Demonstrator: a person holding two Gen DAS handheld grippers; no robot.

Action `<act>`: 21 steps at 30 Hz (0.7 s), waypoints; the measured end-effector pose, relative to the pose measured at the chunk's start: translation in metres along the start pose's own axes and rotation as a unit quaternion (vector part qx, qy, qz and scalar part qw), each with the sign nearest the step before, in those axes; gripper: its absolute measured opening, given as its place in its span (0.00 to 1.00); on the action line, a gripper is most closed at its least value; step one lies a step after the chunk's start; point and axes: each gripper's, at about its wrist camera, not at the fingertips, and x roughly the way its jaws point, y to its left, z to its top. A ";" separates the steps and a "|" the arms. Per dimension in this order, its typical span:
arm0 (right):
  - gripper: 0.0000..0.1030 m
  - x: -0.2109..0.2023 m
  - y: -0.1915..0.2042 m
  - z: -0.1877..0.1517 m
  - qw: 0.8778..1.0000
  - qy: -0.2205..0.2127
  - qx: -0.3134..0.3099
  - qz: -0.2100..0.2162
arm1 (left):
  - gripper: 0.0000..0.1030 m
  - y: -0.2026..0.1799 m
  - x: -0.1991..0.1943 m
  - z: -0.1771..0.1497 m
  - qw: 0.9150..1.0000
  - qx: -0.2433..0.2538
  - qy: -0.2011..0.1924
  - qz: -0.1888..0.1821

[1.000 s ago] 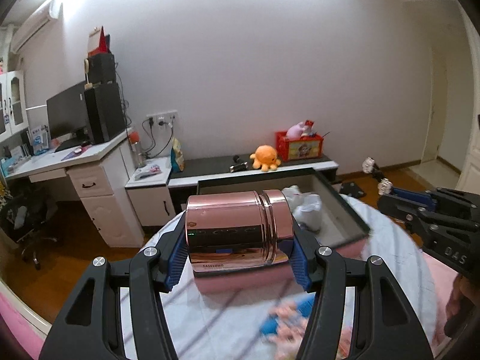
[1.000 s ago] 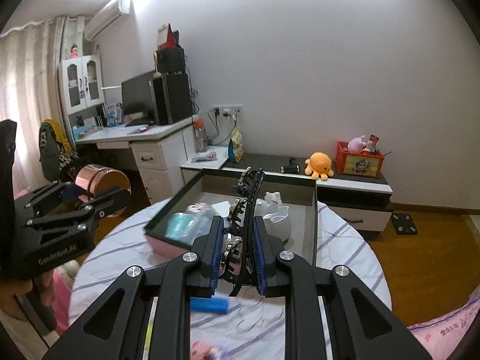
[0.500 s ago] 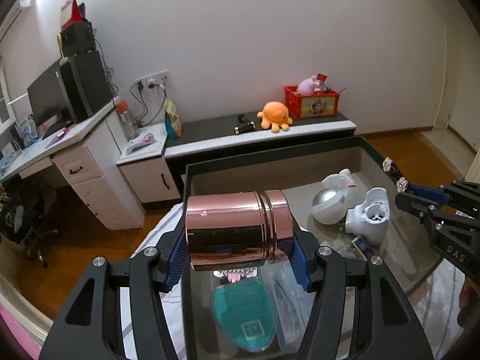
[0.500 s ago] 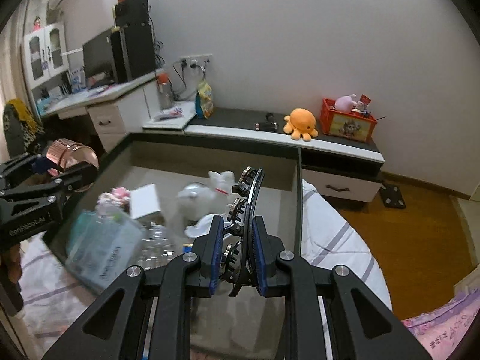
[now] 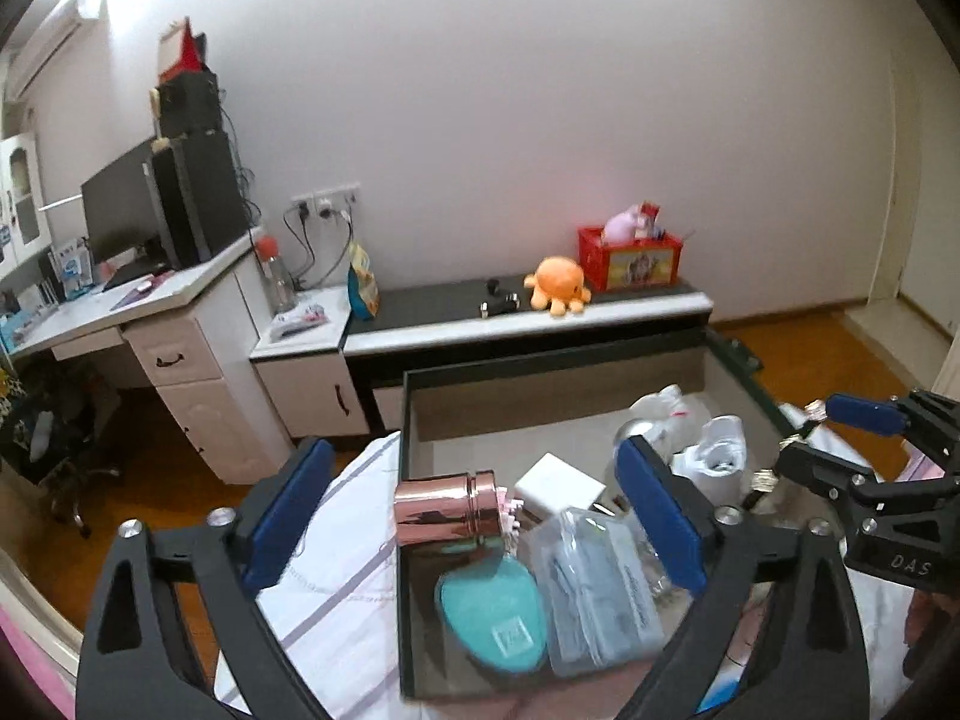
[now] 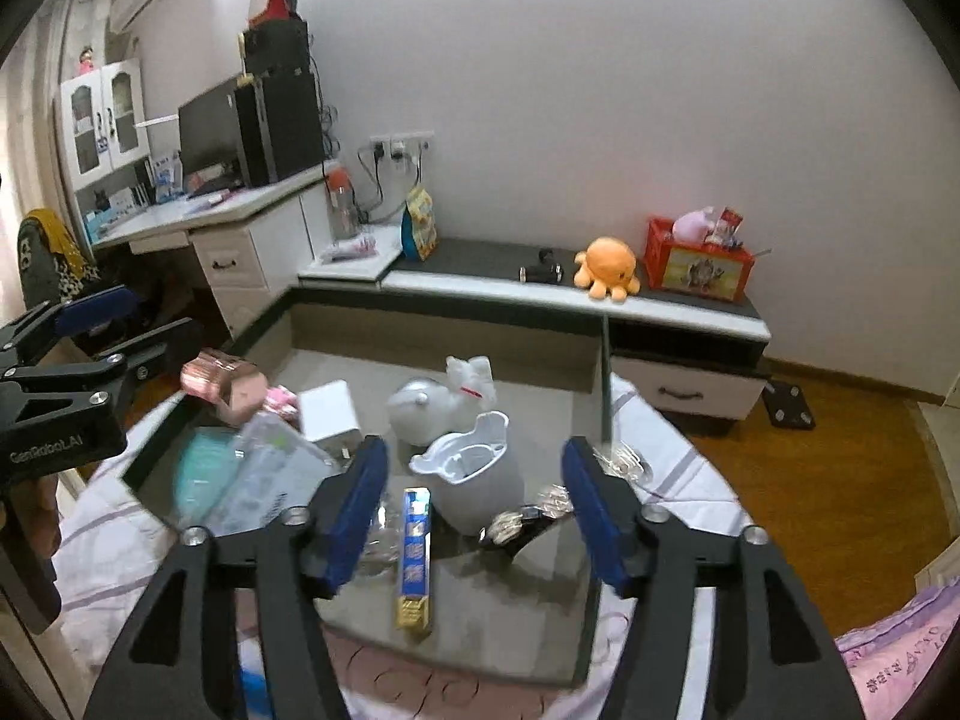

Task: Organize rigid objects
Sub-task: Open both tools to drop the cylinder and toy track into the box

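A copper canister (image 5: 447,513) lies on its side at the left edge of a dark-rimmed tray (image 5: 403,420), clear of both blue pads. My left gripper (image 5: 474,507) has its jaws opening wide around it without touching. The canister (image 6: 225,381) looks blurred in the right wrist view, just beyond the left gripper (image 6: 132,324). A black studded band (image 6: 525,521) rests on the tray (image 6: 603,372) floor between the fingers of my right gripper (image 6: 474,510), whose jaws are opening and hold nothing. The right gripper (image 5: 834,441) shows at the tray's right side.
The tray holds a teal oval case (image 5: 492,612), a clear pouch (image 5: 594,588), a white cube (image 5: 558,486), a white jug (image 6: 474,474), a white cat figure (image 6: 438,399) and a blue-and-gold stick (image 6: 414,546). It sits on striped bedding (image 5: 336,552). A low cabinet and desk stand behind.
Both grippers moved forward over the tray and opened. The left one let go of the copper canister; the right one let go of the studded band, which now lies in the tray.
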 end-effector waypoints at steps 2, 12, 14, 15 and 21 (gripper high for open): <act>0.78 -0.021 0.003 0.000 1.000 -0.019 -0.002 -0.001 | 0.99 0.004 -0.029 -0.006 1.000 -0.009 -0.024 0.001; 0.83 -0.144 0.025 -0.048 0.993 -0.116 0.007 -0.006 | 1.00 0.002 -0.154 -0.061 0.994 -0.027 -0.097 0.033; 0.84 -0.159 0.029 -0.064 0.992 -0.122 0.009 -0.014 | 1.00 -0.002 -0.170 -0.075 0.995 -0.028 -0.094 0.029; 0.84 -0.164 0.031 -0.071 0.993 -0.121 0.008 -0.014 | 1.00 -0.004 -0.177 -0.084 0.995 -0.029 -0.089 0.028; 0.84 -0.180 0.036 -0.110 0.995 -0.101 0.020 -0.008 | 1.00 -0.016 -0.200 -0.121 0.997 -0.029 -0.066 0.015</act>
